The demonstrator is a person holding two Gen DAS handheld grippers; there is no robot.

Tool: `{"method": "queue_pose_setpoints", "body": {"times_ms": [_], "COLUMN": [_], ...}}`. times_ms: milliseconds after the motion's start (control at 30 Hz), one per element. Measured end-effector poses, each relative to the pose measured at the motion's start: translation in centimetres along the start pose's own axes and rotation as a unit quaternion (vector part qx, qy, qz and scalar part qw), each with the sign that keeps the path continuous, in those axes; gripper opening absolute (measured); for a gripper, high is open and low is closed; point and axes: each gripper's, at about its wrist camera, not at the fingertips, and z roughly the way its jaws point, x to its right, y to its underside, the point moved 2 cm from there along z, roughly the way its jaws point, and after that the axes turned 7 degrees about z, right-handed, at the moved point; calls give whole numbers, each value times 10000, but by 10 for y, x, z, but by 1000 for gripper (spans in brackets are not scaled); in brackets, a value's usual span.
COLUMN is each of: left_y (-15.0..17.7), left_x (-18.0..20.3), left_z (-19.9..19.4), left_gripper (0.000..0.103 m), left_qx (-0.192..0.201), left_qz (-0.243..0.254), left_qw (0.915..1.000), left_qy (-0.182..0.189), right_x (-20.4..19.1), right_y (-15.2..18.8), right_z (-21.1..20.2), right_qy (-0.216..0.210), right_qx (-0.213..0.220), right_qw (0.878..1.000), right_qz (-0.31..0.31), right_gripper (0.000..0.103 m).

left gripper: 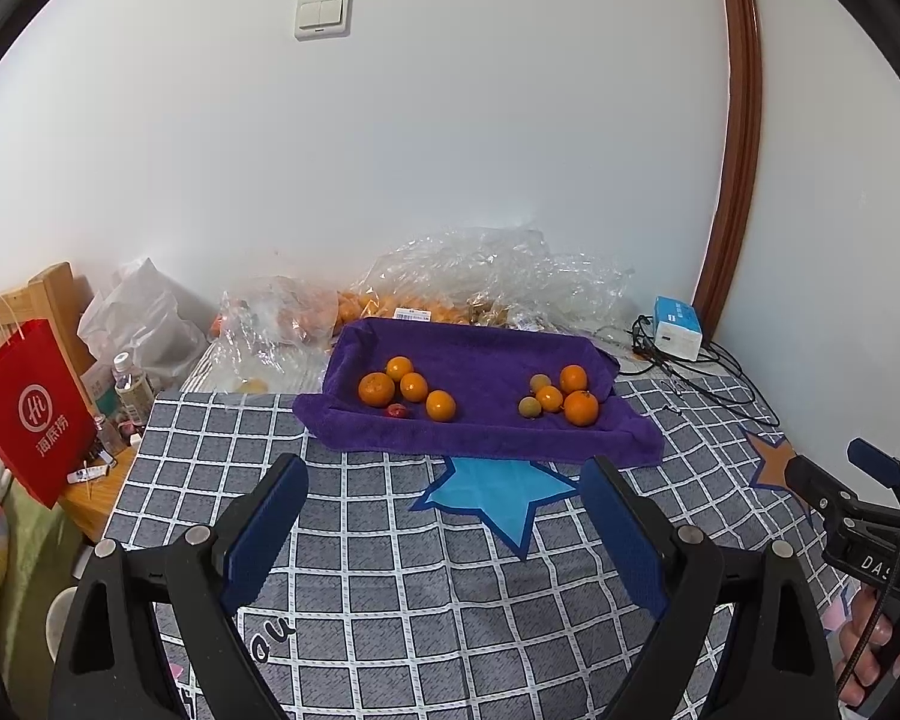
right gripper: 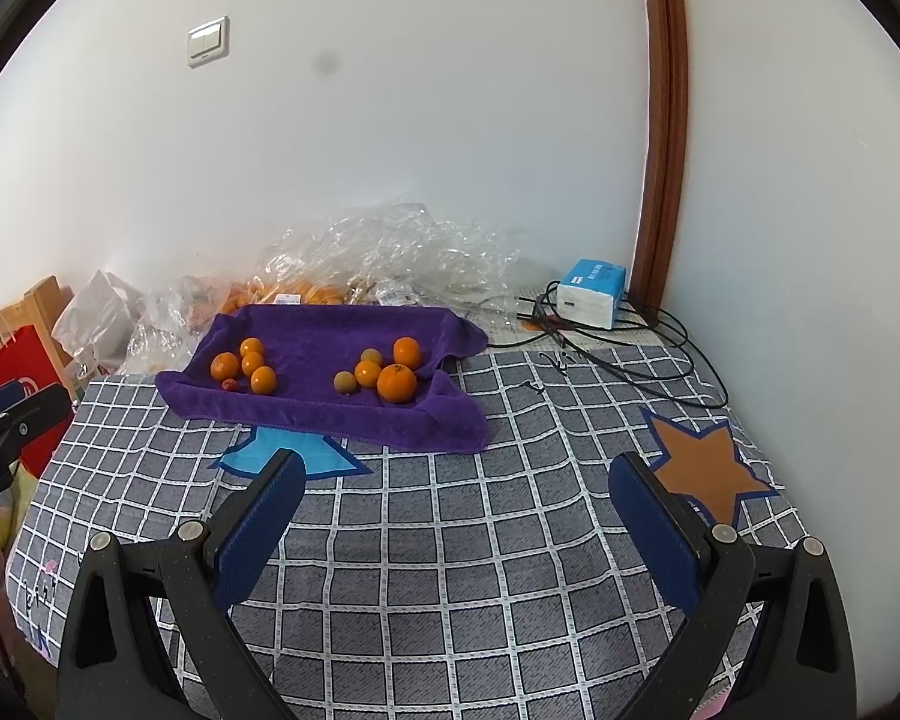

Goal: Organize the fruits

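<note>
A purple terry towel with its edges turned up like a shallow tray lies on a surface covered by a grey cloth with a white grid and star patches; whether a bed or a desk lies beneath cannot be told. On the towel the fruit sits in two clusters. The left cluster holds four small orange citrus fruits and one tiny red fruit at the towel's front edge. The right cluster holds three orange citrus fruits and two small dull yellow-green round fruits, all close together. The left tool hovers over the grid cloth, its blue-padded fingers spread wide with nothing between them; the towel lies ahead of it and well apart, with a light-blue star patch between the tool tips and the towel's front edge. The right tool is likewise wide open and empty, with the towel ahead and to its left, the right cluster nearer to it than the left. In the left wrist view the right tool appears at the far right edge with part of a person's hand below it. Behind the towel lie crumpled clear plastic bags with more orange fruit inside, and a blue and white box with black cables sits by the wall corner. A red paper bag stands at the left.
</note>
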Motion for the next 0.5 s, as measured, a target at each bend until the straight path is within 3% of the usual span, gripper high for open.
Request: {"method": "queue_pose_setpoints", "body": {"times_ms": [500], "left_y": [-1], "left_x": [-1], "left_z": [-1], "left_gripper": [92], "left_qx": [7], "left_qz": [-4], "left_qw": [10000], "left_qy": [-4], "right_x": [2], "right_y": [1], "right_z": [0], "right_qy": [44], "right_qx": [13], "right_qw": [10000], "right_qz": [23], "right_gripper": [100]}}
